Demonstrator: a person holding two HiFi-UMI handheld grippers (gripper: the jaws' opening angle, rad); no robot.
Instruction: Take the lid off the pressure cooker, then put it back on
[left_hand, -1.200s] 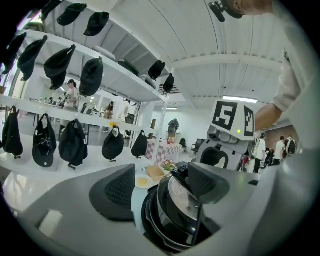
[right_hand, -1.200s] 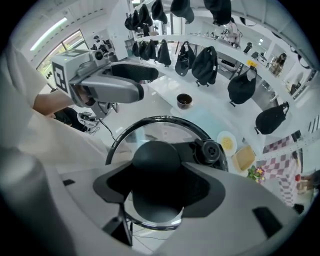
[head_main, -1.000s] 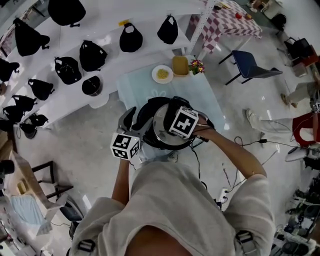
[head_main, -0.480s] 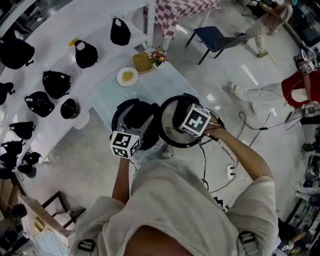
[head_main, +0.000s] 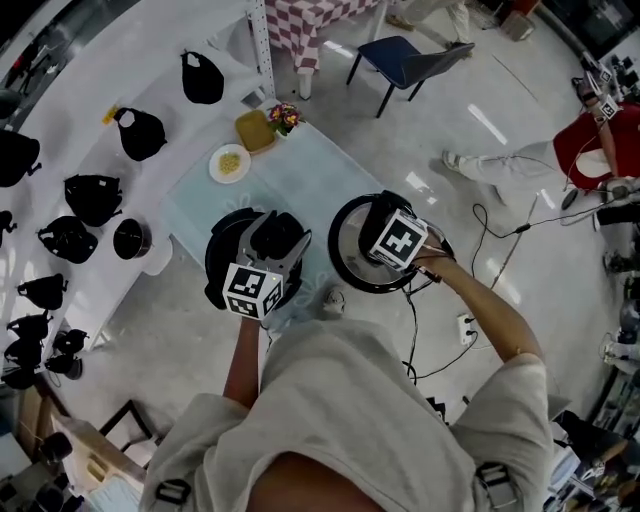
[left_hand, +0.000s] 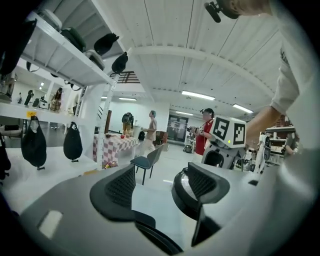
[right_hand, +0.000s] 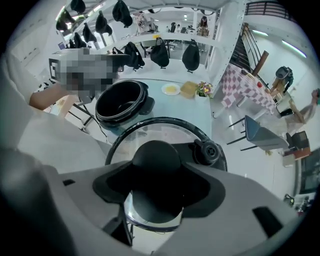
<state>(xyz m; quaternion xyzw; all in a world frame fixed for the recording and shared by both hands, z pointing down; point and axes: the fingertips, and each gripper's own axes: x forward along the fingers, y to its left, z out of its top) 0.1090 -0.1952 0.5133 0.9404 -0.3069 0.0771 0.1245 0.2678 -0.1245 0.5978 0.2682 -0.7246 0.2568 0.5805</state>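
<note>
The black pressure cooker (head_main: 222, 262) stands uncovered at the near edge of the pale table (head_main: 300, 175). In the right gripper view its empty pot (right_hand: 120, 102) shows beyond the lid. My right gripper (head_main: 392, 246) points down and is shut on the lid's black knob (right_hand: 155, 157). It holds the glass, black-rimmed lid (head_main: 347, 262) in the air to the right of the cooker, apart from it. My left gripper (head_main: 272, 240) hovers over the cooker. In its own view the left gripper (left_hand: 165, 187) is open with nothing between the jaws, and the lid (left_hand: 181, 192) shows behind its right jaw.
At the table's far end are a plate of yellow food (head_main: 229, 162), a yellow box (head_main: 250, 130) and small flowers (head_main: 284, 115). Black bags (head_main: 140, 132) lie on a white shelf at left. A blue chair (head_main: 400, 60) and floor cables (head_main: 500, 235) are at right.
The right gripper has carried the lid off the cooker and away to the right, leaving the pot uncovered. The left gripper has stayed by the cooker. The head camera's view has shifted too.
</note>
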